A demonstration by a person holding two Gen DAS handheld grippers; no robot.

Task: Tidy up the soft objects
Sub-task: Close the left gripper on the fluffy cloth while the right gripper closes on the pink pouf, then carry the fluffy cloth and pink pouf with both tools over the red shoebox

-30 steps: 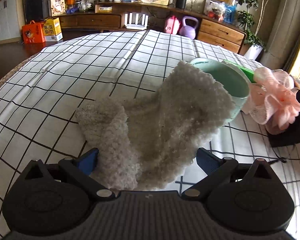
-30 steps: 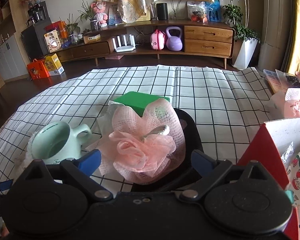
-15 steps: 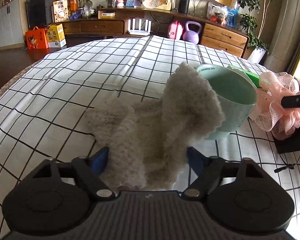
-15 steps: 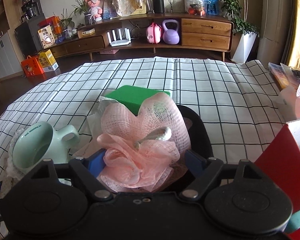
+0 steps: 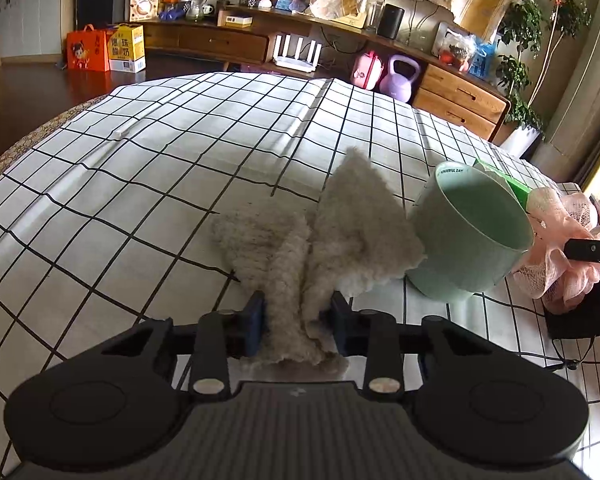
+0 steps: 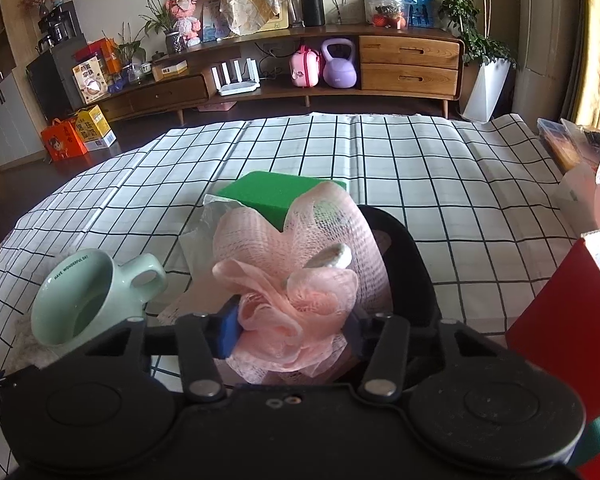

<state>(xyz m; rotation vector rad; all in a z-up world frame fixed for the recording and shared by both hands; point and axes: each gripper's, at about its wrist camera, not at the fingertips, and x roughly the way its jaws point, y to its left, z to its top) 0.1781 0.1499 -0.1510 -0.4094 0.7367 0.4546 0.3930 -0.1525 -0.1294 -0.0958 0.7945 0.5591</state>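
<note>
Checked tablecloth [image 5: 148, 184] | fuzzy cloth [image 5: 300, 264] between closing left jaws | pink pouf [image 6: 296, 280] between closing right jaws

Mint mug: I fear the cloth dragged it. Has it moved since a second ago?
Cannot tell: the mint mug still sits left of the green block, but both cameras moved.

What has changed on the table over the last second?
Both tools were wide open and are now closing: the left tool on the fuzzy cloth, bunching it, the right tool on the pink bath puff. The cloth's edge has slipped off the mug. Mug, green sponge and checked tablecloth stayed put.
</note>
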